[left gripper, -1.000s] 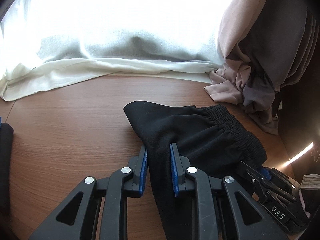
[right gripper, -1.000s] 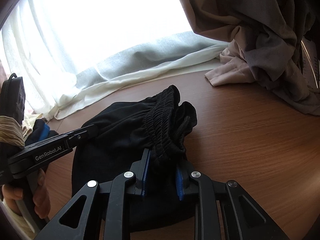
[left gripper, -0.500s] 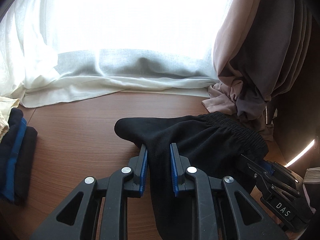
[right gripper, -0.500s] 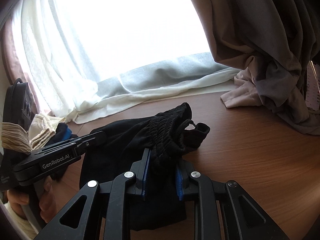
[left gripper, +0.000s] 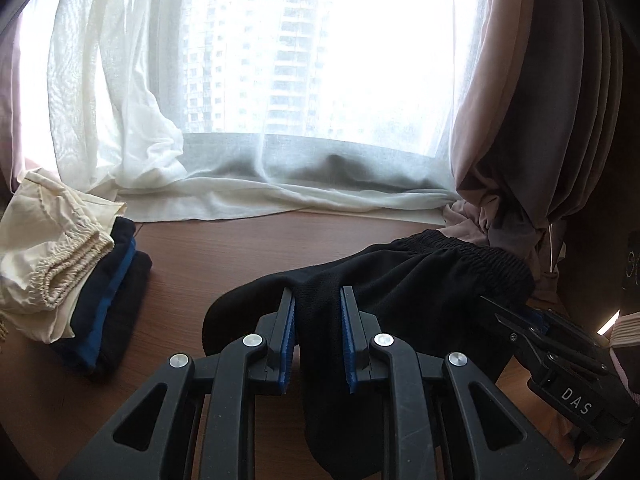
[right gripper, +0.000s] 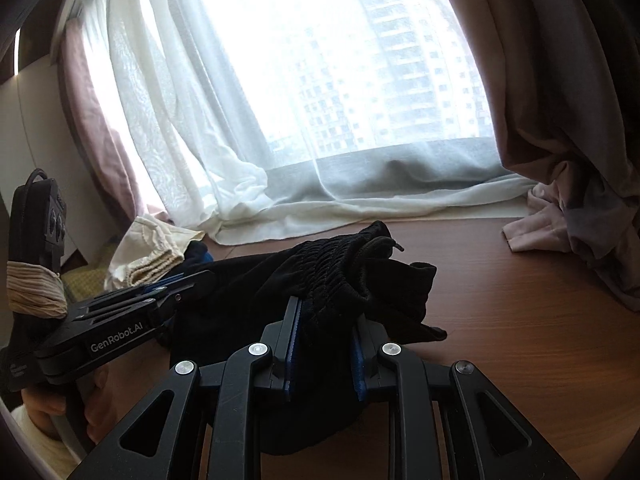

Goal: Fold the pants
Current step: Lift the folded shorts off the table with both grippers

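The black pants are bunched and held up off the wooden table by both grippers. My left gripper is shut on a fold of the black fabric. My right gripper is shut on the elastic waistband, with a drawstring end sticking out above it. The right gripper also shows in the left wrist view at the waistband end. The left gripper shows in the right wrist view at the left end of the pants.
A pile of folded clothes, cream over dark blue and black, lies at the table's left edge. White sheer curtain pools along the window sill. Brown and pink drapes hang at the right, trailing onto the table.
Both grippers have lifted the pants off the table and tilted up toward the window. The pile of folded clothes on the left has come into view.
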A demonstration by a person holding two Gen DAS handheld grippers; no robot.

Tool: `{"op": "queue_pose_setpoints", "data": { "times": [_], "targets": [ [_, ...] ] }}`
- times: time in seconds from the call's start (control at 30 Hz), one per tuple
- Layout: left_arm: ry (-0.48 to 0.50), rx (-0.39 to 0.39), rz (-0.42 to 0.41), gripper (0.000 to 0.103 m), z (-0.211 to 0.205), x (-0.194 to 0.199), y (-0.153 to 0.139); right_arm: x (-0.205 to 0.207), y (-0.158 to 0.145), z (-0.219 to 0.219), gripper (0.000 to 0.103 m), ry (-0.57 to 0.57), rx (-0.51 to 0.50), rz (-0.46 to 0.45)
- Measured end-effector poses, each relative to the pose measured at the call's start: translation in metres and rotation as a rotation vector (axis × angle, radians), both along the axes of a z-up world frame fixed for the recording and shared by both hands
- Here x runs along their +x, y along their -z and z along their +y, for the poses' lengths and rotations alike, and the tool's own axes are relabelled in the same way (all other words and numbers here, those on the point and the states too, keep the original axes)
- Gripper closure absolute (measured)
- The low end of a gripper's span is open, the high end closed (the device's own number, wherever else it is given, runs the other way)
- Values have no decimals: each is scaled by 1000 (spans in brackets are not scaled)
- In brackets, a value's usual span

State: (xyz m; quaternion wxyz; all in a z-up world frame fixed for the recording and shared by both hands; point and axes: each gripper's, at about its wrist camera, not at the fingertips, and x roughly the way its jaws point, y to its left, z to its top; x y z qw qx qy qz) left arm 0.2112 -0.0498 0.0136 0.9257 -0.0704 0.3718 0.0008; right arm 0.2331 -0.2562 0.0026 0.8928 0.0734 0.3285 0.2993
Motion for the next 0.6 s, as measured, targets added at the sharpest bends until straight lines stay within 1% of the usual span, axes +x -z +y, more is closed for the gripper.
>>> {"op": "queue_pose_setpoints", "data": {
  "times": [0.1, 0.23, 0.37, 0.53, 0.6],
  "targets": [
    [2, -16, -17, 82, 14, -8, -6, -6, -9, 15, 80, -26, -9, -27],
    [38, -17, -40, 83, 34, -14, -12, -17, -20, 36, 80, -35, -14, -53],
    [96, -43, -47, 83, 55, -13, -20, -28, -30, 58, 80, 1, -11, -72],
    [137, -70, -74, 83, 93, -11, -36, -35, -44, 88, 80, 46, 9, -90],
    [145, -62, -91, 83, 108, -12, -43, -36, -51, 101, 80, 64, 15, -98]
  ]
}}
